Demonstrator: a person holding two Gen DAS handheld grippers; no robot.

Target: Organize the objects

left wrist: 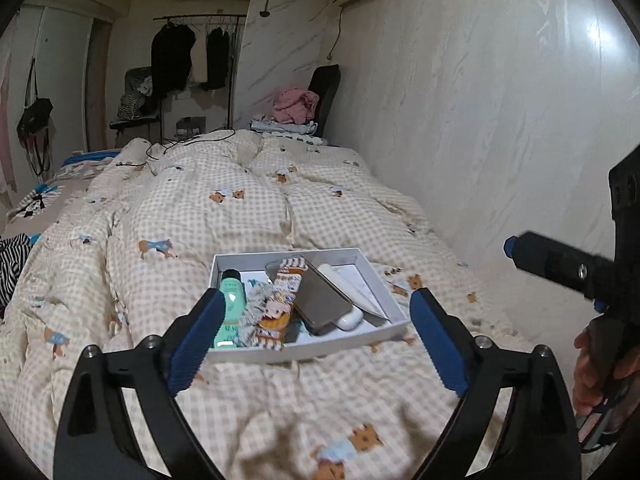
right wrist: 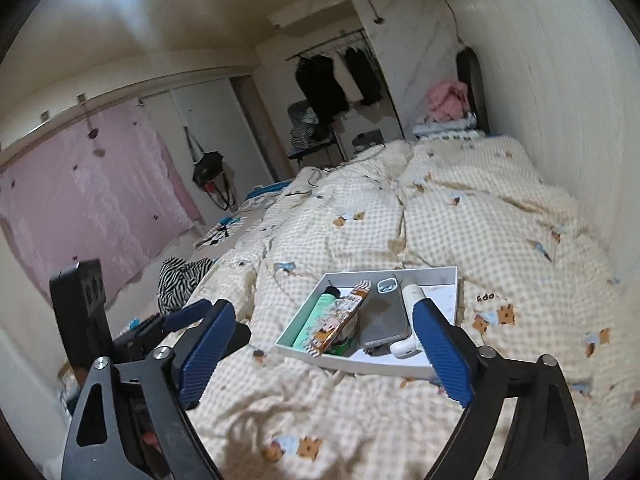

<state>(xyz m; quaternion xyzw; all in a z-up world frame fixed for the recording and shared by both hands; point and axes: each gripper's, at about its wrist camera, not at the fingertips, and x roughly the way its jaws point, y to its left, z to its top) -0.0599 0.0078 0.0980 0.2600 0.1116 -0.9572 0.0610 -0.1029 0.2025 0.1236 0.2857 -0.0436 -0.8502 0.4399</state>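
Nearest, the left hand-held gripper (left wrist: 316, 340) and the right hand-held gripper (right wrist: 320, 354) both stand spread wide above the checked quilt (left wrist: 248, 216), nothing between their blue pads. Just beyond them a white tray (left wrist: 348, 344) rests on the bed, toward its wall-side edge, holding a green tube (left wrist: 232, 300), a snack packet (left wrist: 280, 304), a phone (left wrist: 320, 300) and a white earbud case (left wrist: 349, 317). Farther back, a pink garment (left wrist: 294, 105) lies at the bed's far end.

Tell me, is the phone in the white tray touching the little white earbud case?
Touching. In the left wrist view the phone lies with its near end resting on top of the earbud case inside the white tray; no gap shows between them.
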